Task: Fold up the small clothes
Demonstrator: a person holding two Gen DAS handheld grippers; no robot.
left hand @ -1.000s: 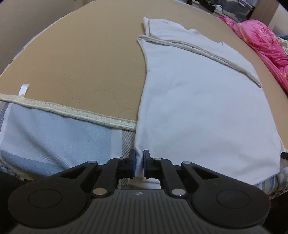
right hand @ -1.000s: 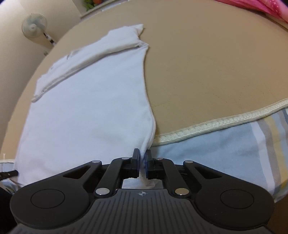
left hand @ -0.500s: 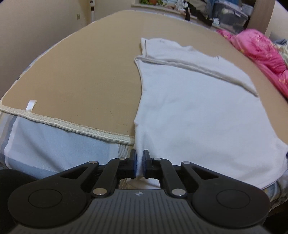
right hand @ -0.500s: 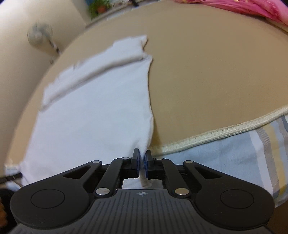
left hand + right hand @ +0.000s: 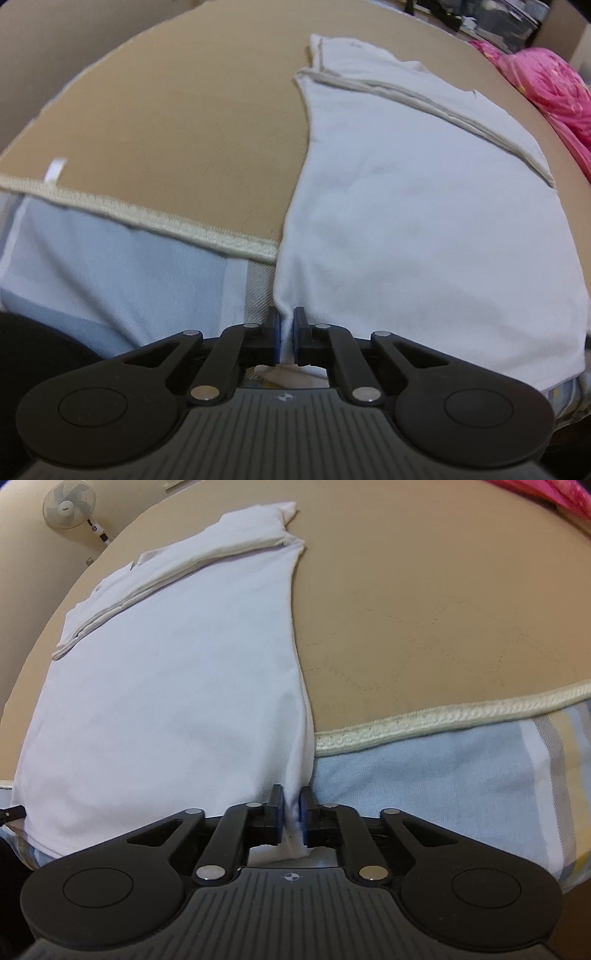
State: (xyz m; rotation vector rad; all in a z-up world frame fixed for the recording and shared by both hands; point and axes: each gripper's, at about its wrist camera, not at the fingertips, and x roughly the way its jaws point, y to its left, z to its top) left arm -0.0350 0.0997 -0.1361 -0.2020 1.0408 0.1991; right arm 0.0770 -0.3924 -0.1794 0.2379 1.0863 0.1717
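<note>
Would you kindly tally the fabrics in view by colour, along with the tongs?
White garment: 1
Tan mat: 1
Pink bedding: 1
Blue plaid sheet: 1
Tongs, left tongs and right tongs: 2
Total: 6

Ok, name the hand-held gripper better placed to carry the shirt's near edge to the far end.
Neither alone: the left hand-held gripper and the right hand-held gripper each pinch a near corner of the white shirt, so both should lift together.

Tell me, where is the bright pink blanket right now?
The bright pink blanket is bunched at the far right edge of the left wrist view, on the tan bed cover, just beyond the white cotton shirt.
</note>
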